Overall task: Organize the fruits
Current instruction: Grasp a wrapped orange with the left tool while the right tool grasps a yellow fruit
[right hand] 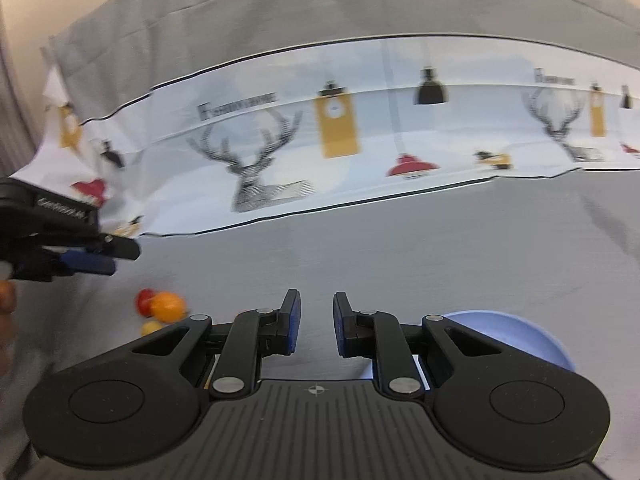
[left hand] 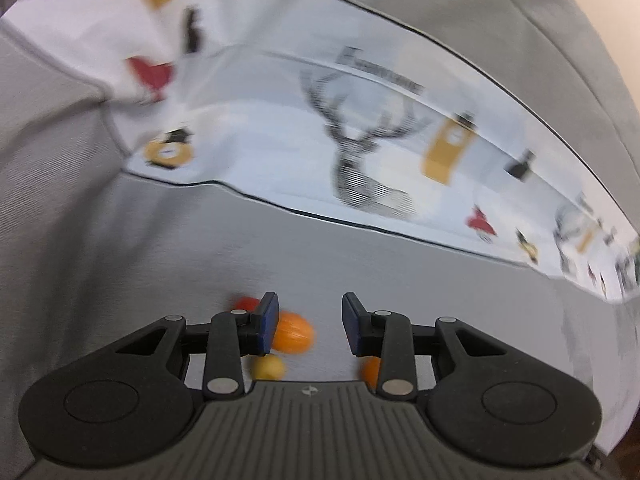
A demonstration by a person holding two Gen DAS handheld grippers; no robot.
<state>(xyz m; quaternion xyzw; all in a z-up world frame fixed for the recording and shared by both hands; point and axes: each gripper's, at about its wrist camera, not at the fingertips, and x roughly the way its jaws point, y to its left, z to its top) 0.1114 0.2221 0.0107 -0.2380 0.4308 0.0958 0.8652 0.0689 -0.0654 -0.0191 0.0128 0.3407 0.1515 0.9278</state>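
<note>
A small cluster of fruits lies on the grey tablecloth [left hand: 360, 264]. In the left wrist view an orange fruit [left hand: 294, 333] sits just under the left finger. A red fruit [left hand: 245, 303] is beyond it, a yellow fruit [left hand: 269, 367] is nearer, and another orange fruit [left hand: 370, 369] shows by the right finger. My left gripper [left hand: 310, 308] hovers over them, open, with nothing between its pads. In the right wrist view the red fruit [right hand: 143, 299], orange fruit [right hand: 169, 306] and yellow fruit [right hand: 151, 326] lie low left, below the left gripper [right hand: 124, 258]. My right gripper [right hand: 316, 310] is shut and holds nothing.
A light blue bowl [right hand: 516, 340] stands on the cloth just right of my right gripper. A white runner [right hand: 360, 184] printed with deer, lamps and clocks crosses the table behind the fruits. A person's hand [right hand: 6, 300] shows at the far left edge.
</note>
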